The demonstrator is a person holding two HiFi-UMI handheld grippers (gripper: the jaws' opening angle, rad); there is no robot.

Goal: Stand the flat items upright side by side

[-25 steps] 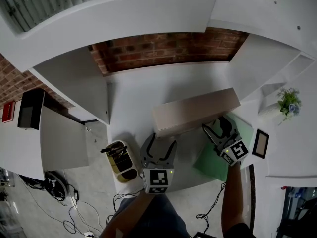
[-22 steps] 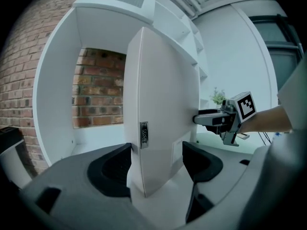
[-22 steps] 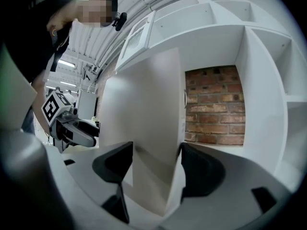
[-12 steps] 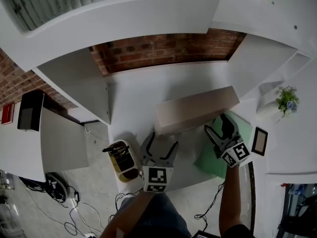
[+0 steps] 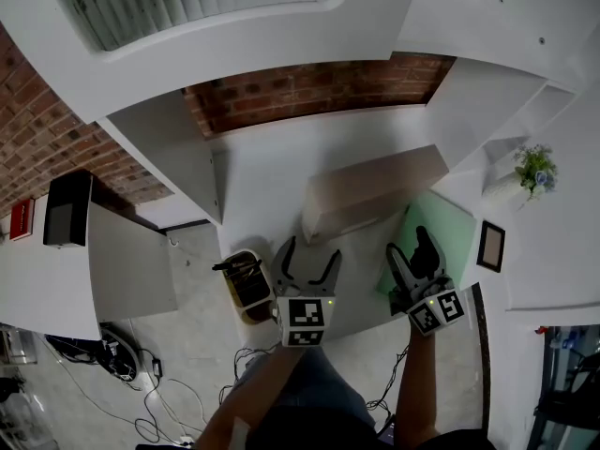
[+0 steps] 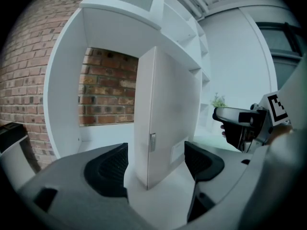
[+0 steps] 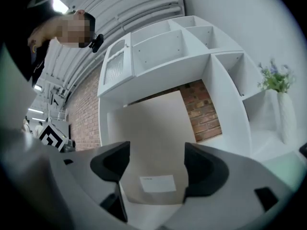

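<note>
Head view: upright beige box, long axis crosswise

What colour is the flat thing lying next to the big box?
The flat thing is pale mint green, clearest in the head view.

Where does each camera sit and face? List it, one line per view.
Head view: on the person's head, looking steeply down at the shelf; left tool and right tool show.
Left gripper view: on the left tool, along its open jaws toward one end of the beige box.
Right gripper view: on the right tool, open jaws facing the box's broad side.
Shared: all three show the box.
</note>
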